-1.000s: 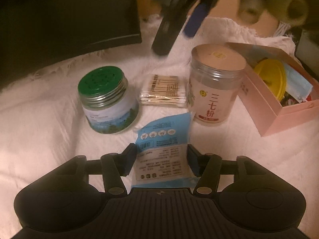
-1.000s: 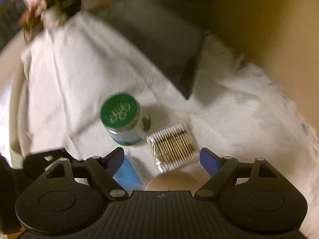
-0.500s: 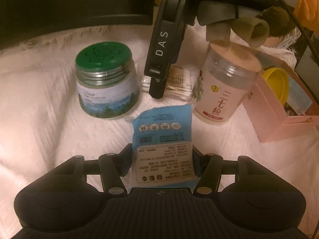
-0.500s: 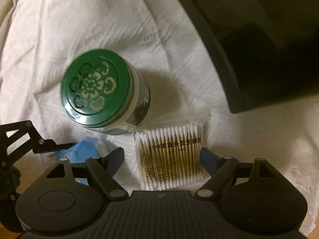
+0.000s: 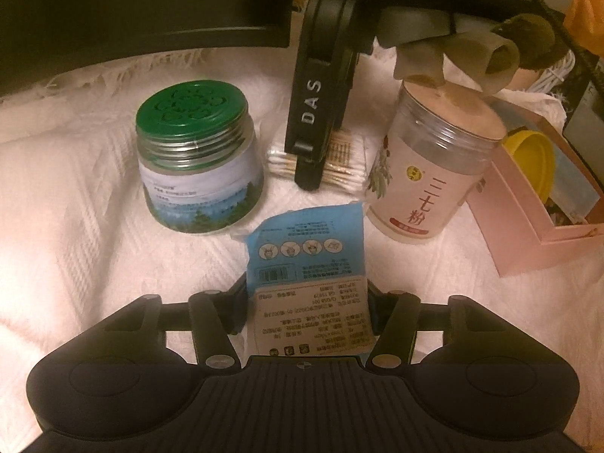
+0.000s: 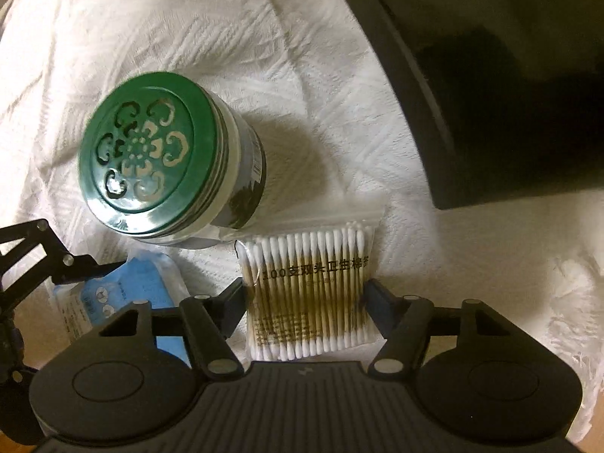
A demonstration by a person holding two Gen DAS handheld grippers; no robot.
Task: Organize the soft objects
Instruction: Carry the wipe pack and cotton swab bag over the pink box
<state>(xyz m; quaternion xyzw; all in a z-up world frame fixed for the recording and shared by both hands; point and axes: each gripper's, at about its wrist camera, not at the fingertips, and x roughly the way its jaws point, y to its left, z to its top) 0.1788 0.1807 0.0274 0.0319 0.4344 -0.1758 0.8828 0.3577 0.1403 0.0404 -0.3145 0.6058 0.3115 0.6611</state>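
**Two soft packets, one between each pair of fingers**

Two grippers work over a white textured cloth (image 5: pixel 75 196). The left gripper (image 5: pixel 306 294) pinches a flat blue-and-white packet (image 5: pixel 307 264), its fingers pressed against the packet's two long edges. The packet's upper half is blue with a row of small round pictograms and a barcode; its lower half is a white label of fine print that reads upside down in this view. Its far end is creased and points toward the jars.

The right gripper (image 6: pixel 305 296) brackets a clear zip bag of cotton swabs (image 6: pixel 307 287), one finger against each side of the bag; the swabs lie in a neat parallel row, white tips at both ends, tan sticks between, with dark printed characters across the front. The bag rests on the cloth just beside the green-lidded jar (image 6: pixel 151 166).

The left wrist view alone shows the tall clear-topped canister with red characters (image 5: pixel 430 173), standing right of the swabs, and the open pink box (image 5: pixel 536 204) holding a yellow round item (image 5: pixel 528 162). It also shows the right gripper from outside, a black body marked "DAS" lowered onto the swabs. The right wrist view alone shows the jar's lid from above, with its cut-out floral pattern, and a dark flat object (image 6: pixel 509 75) lying on the cloth.
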